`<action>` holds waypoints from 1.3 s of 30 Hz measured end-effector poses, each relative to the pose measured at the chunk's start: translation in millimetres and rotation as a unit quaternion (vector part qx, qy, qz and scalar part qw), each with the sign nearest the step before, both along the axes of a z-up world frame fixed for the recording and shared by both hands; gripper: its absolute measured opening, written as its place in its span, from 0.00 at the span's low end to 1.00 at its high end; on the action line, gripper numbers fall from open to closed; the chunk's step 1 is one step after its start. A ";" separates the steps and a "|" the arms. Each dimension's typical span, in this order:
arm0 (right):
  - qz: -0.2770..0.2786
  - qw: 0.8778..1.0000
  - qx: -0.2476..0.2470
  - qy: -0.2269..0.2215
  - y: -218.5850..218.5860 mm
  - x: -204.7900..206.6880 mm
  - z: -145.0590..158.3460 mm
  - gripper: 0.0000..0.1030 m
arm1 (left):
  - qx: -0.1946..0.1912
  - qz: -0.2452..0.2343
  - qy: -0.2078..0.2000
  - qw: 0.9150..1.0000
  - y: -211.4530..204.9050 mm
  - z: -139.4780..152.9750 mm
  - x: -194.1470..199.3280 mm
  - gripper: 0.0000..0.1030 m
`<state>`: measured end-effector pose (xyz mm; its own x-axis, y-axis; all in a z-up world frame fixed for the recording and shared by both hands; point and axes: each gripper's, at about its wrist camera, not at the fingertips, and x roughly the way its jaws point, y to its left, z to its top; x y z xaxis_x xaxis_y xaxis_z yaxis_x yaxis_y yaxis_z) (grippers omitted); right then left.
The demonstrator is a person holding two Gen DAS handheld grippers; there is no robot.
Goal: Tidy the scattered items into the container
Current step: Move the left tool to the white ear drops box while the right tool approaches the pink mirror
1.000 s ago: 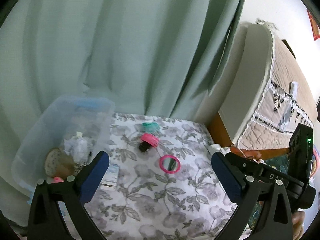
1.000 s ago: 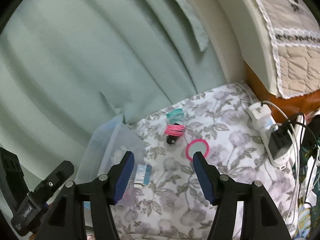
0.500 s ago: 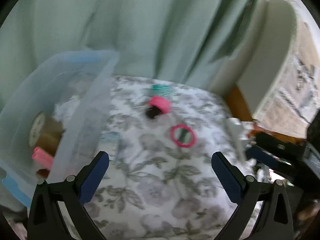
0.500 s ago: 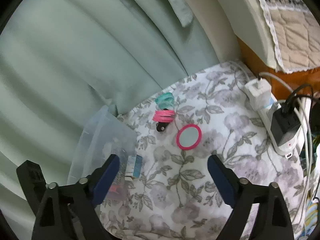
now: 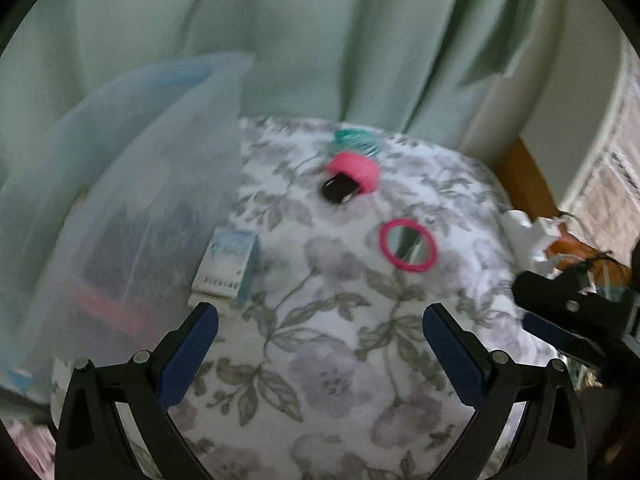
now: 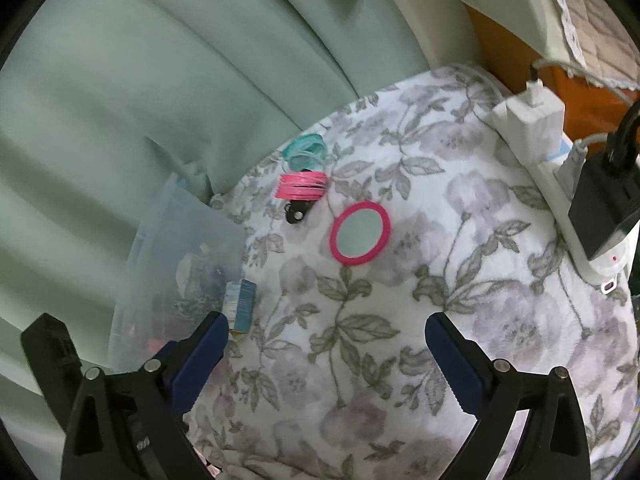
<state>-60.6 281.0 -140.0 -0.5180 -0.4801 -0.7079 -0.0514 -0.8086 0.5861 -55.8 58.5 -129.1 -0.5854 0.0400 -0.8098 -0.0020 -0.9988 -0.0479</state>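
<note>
**A:** status on your grippers?

**B:** My left gripper (image 5: 320, 344) and my right gripper (image 6: 326, 352) both spread wide, nothing between the fingers, both over the floral cloth (image 6: 360, 360).

**A:** container?

**B:** Clear plastic bin (image 5: 132, 200) at the cloth's left edge, a few things inside, blurred. Small white-blue box (image 5: 228, 266) lies just beside its wall.

**A:** rest of the items?

**B:** Pink-rimmed mirror (image 6: 360, 234) mid-cloth. Pink coil (image 6: 302, 185) and teal coil (image 6: 305, 147) touching near the far edge, by the green curtain (image 6: 160, 80). Power strip (image 6: 560, 168) along the right edge.
</note>
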 end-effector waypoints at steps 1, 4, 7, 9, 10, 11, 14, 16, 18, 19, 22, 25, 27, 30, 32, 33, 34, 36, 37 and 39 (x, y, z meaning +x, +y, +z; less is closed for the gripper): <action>0.001 1.000 0.000 -0.004 -0.7 -0.8 -3.2 0.98 | -0.005 0.006 -0.002 1.000 -1.2 -5.4 -1.8 0.99; 0.011 1.000 -0.002 -0.017 -4.7 -4.8 -14.9 0.98 | -0.020 0.024 -0.009 0.999 -5.0 -21.6 -7.3 0.99; 0.019 0.999 -0.001 -0.027 -7.9 -8.5 -22.8 0.98 | -0.036 0.042 -0.015 0.998 -8.7 -37.9 -12.8 0.99; 0.024 0.999 0.000 -0.033 -9.7 -10.9 -27.9 0.98 | -0.028 0.046 -0.030 0.998 -12.2 -48.0 -20.9 0.99; 0.025 0.999 0.001 -0.035 -10.2 -11.9 -29.9 0.98 | -0.024 0.047 -0.033 0.998 -13.7 -50.7 -23.5 0.99; 0.026 0.999 0.001 -0.038 -10.6 -13.5 -32.6 0.98 | -0.021 0.044 -0.033 0.998 -14.4 -52.4 -26.2 0.99; 0.027 0.999 0.002 -0.047 -12.4 -16.4 -39.6 0.98 | -0.011 0.034 -0.031 0.999 -15.6 -56.9 -34.5 0.99; 0.029 0.998 0.003 -0.054 -13.3 -18.4 -44.7 0.98 | -0.003 0.026 -0.031 0.999 -15.7 -59.5 -39.3 0.99; 0.030 0.998 0.002 -0.059 -14.3 -19.5 -47.6 0.98 | 0.009 0.017 -0.030 0.999 -15.6 -62.4 -43.8 0.99; 0.031 0.998 0.001 -0.061 -15.0 -19.9 -49.2 0.98 | 0.009 0.013 -0.027 1.000 -13.9 -62.4 -45.0 0.99; 0.028 0.998 0.003 -0.063 -14.3 -20.8 -51.4 0.98 | 0.007 -0.012 -0.015 1.000 -7.3 -63.1 -50.9 0.98; 0.018 0.998 0.005 -0.066 -8.4 -21.8 -52.6 0.98 | 0.017 -0.036 -0.011 0.999 -1.2 -64.3 -56.9 0.98; 0.012 0.998 0.006 -0.067 -3.9 -22.3 -53.0 0.98 | 0.007 -0.034 -0.020 0.999 3.0 -64.9 -57.0 0.98; 0.007 0.998 0.008 -0.066 0.2 -23.6 -51.6 0.98 | -0.023 -0.008 -0.028 0.999 0.8 -61.2 -45.1 0.98; 0.006 0.998 0.009 -0.065 0.5 -24.7 -50.6 0.98 | -0.041 0.015 -0.031 0.999 -3.9 -58.9 -35.6 0.98; 0.007 0.998 0.010 -0.065 0.4 -25.6 -50.4 0.98 | -0.048 0.028 -0.030 0.998 -8.0 -58.3 -31.2 0.98; 0.008 0.998 0.010 -0.065 -0.4 -26.1 -50.9 0.98 | -0.050 0.043 -0.032 0.997 -12.8 -59.0 -30.2 0.98; 0.012 0.998 0.011 -0.067 -2.4 -26.9 -52.4 0.98 | -0.044 0.049 -0.040 0.997 -16.5 -62.9 -34.4 0.98; 0.015 0.997 0.011 -0.069 -3.7 -27.3 -53.3 0.98 | -0.045 0.049 -0.044 0.997 -17.2 -65.4 -36.7 0.98; 0.019 0.997 0.012 -0.072 -6.3 -27.9 -54.7 0.98 | -0.047 0.049 -0.054 0.996 -18.2 -72.8 -43.5 0.98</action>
<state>-88.5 274.7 -194.8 -0.3923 -0.4800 -0.7847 -0.1014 -0.8253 0.5555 -99.3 40.3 -201.8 -0.4923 -0.0918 -0.8656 0.0963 -0.9941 0.0507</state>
